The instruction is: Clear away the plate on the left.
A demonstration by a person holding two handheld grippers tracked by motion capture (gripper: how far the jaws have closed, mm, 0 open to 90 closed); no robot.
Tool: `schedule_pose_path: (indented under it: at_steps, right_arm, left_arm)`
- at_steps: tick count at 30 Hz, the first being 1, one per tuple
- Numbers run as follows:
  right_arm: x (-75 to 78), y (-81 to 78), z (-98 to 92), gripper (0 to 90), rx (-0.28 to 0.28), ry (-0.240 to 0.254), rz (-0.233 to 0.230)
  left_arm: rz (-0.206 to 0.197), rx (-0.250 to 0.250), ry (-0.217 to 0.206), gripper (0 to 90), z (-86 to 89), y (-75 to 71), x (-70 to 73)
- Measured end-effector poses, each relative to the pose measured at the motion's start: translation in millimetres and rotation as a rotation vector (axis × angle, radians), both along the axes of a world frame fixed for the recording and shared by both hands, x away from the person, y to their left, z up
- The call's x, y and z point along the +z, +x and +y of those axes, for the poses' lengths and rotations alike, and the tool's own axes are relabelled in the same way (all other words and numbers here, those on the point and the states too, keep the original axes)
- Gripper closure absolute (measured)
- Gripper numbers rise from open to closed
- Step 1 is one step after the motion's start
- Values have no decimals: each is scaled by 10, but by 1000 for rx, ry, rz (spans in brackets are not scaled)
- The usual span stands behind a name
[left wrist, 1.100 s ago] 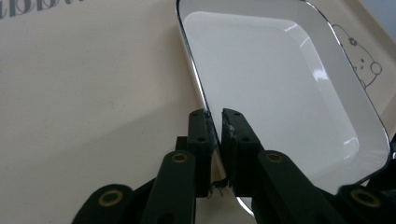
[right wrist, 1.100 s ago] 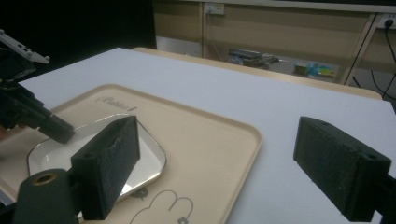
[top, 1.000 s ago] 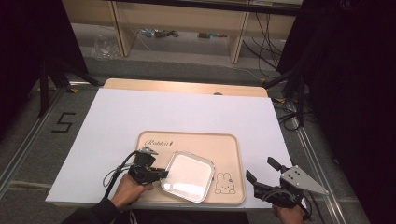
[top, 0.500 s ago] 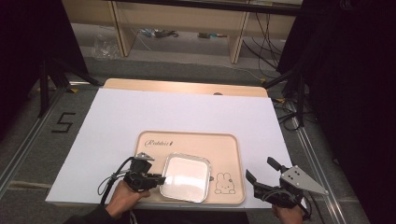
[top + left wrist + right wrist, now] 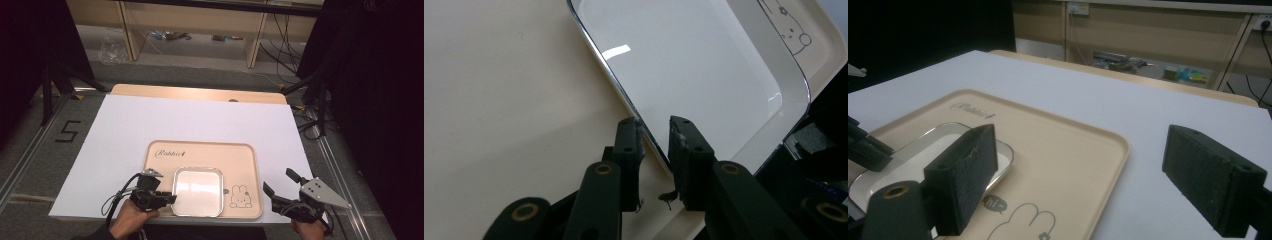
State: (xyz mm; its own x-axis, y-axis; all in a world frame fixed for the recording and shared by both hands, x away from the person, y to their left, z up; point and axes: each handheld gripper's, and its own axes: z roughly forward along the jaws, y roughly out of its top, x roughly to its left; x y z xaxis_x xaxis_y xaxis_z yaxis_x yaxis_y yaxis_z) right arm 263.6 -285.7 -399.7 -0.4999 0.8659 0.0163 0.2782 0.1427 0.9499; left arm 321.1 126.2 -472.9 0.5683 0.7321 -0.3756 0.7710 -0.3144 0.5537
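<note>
White sheeting covers the desk (image 5: 200, 120) in front of us, and on its near half sits a beige tray (image 5: 240, 150) printed with a rabbit drawing. We take the tray as our landmark. On the tray's near left part lies a square metal dish (image 5: 197, 191) with rounded corners, a raised rim and a shiny, pale inside; it looks flat on the tray floor.

Our left gripper (image 5: 167, 199) is at the dish's left edge, over the tray's near left corner. In the left gripper view its jaws stand narrow, one on each side of the dish rim (image 5: 644, 132), close to it or just touching; we cannot tell whether they press on it.

Our right gripper (image 5: 280, 189) hovers off the tray's near right corner, well apart from the dish, with its jaws spread wide and nothing between them.

We judge the dish to be thin sheet metal: light, stiff, not fragile, but smooth and slippery, so it may pivot or slide out if pinched at one point. The thin upright rim is the only real place to take hold, best near the middle of a side. If lifted from the left alone, the far side will likely sag, so a firm, deep bite matters.
</note>
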Motion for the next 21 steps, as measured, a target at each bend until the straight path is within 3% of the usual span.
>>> schedule_pose_path:
  at_steps: [8,10,14,15,16,18,21]
  right_arm:
    - [1,-1,-3,152,0,-3,0]
    - [1,0,-4,152,0,-4,0]
    - [0,0,2,152,-2,-1,2]
    - [1,0,0,152,-3,-1,2]
    - [1,0,0,152,-3,-1,2]
    - [2,-1,-3,152,1,-3,3]
    - [1,0,0,152,-2,-1,3]
  left_arm:
    - [-8,-11,12,709,6,-17,-6]
    - [2,-14,10,642,8,-14,2]
    - [-17,20,11,524,23,-14,25]
    - [-27,18,20,484,43,-11,29]
    - [-41,47,14,484,33,-19,26]
    - [-80,48,53,432,54,-26,59]
    - [-111,98,23,378,60,-30,80]
